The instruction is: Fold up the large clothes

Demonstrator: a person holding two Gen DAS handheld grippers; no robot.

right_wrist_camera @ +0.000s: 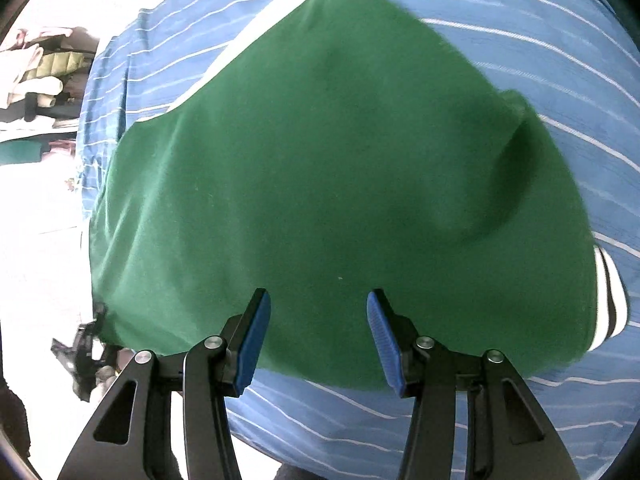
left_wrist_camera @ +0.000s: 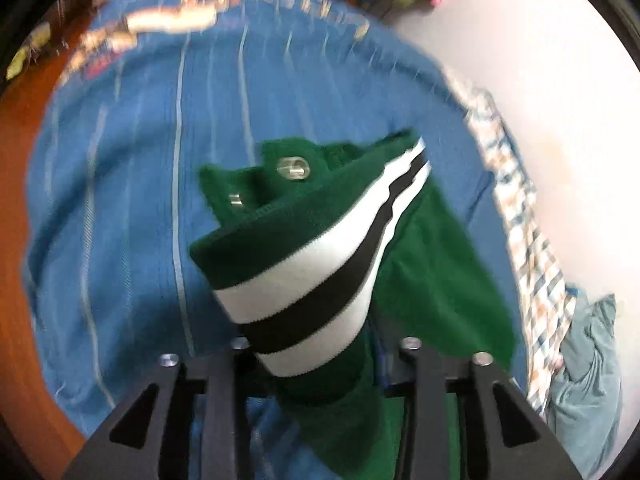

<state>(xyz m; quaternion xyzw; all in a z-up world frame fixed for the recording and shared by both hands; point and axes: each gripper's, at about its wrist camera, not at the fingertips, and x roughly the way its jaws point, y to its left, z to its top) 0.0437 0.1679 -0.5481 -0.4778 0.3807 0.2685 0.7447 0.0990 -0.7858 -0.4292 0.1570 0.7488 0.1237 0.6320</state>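
A green garment [left_wrist_camera: 424, 280] with a white-and-black striped band [left_wrist_camera: 320, 280] and a metal snap [left_wrist_camera: 293, 168] rises out of my left gripper [left_wrist_camera: 324, 364]. The gripper is shut on the bunched cloth, which hides its pads. The lifted part hangs over a blue striped spread [left_wrist_camera: 120, 200]. In the right wrist view the green garment [right_wrist_camera: 320, 160] lies broad on the blue spread [right_wrist_camera: 520, 20], its striped band [right_wrist_camera: 612, 300] at the right edge. My right gripper [right_wrist_camera: 318, 320] hovers open over the garment's near edge, blue pads [right_wrist_camera: 252, 340] apart, nothing pinched.
A checkered cloth [left_wrist_camera: 532, 248] and a teal cloth [left_wrist_camera: 592, 360] lie past the spread's right edge. Brown wood [left_wrist_camera: 16, 280] shows on the left. Piled clothes [right_wrist_camera: 40, 68] sit at the far side, and a dark object [right_wrist_camera: 84, 356] lies on the pale floor.
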